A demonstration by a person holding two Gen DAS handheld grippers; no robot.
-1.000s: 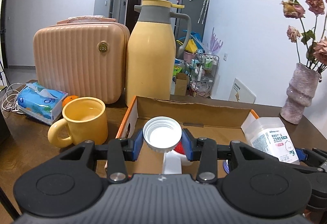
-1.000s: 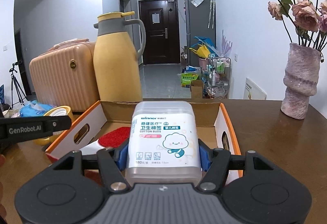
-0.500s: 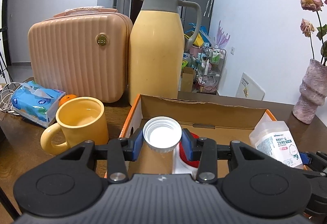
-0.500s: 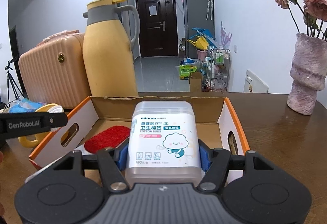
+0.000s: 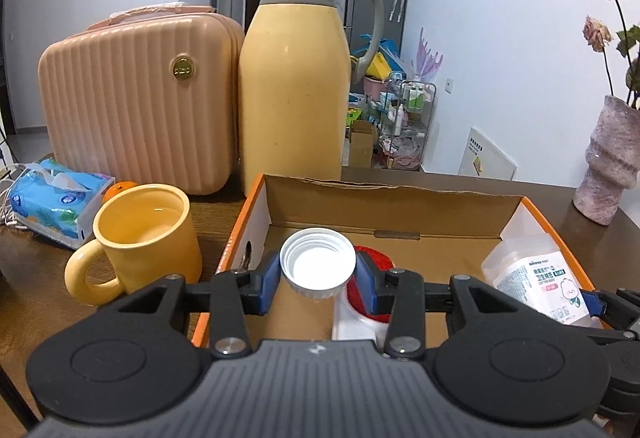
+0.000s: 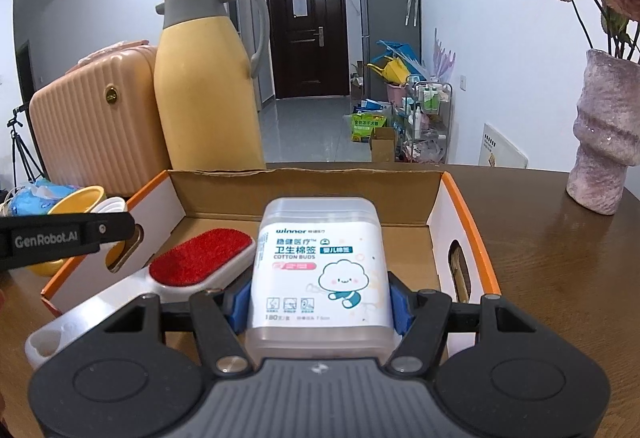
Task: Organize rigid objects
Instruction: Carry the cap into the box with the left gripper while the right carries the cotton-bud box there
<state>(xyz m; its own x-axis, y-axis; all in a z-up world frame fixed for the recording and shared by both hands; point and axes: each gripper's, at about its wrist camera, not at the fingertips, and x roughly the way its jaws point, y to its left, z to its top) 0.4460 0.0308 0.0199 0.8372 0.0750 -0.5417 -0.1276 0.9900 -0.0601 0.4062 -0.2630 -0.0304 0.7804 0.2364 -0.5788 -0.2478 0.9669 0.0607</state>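
Over cardboard box (image 5: 390,194): both grippers now further forward than a second ago. Left gripper (image 5: 318,274) clamps white cap (image 5: 317,267) at 9 o'clock side; right gripper (image 6: 318,304) clamps cotton-bud box (image 6: 318,262) at 3 o'clock. Release inside likely next.

The box (image 6: 460,206) is matt brown cardboard, the cap (image 5: 318,264) is smooth white ribbed plastic, the mug (image 5: 148,234) looks glossy ceramic, and the bench (image 6: 560,258) is dark polished wood.
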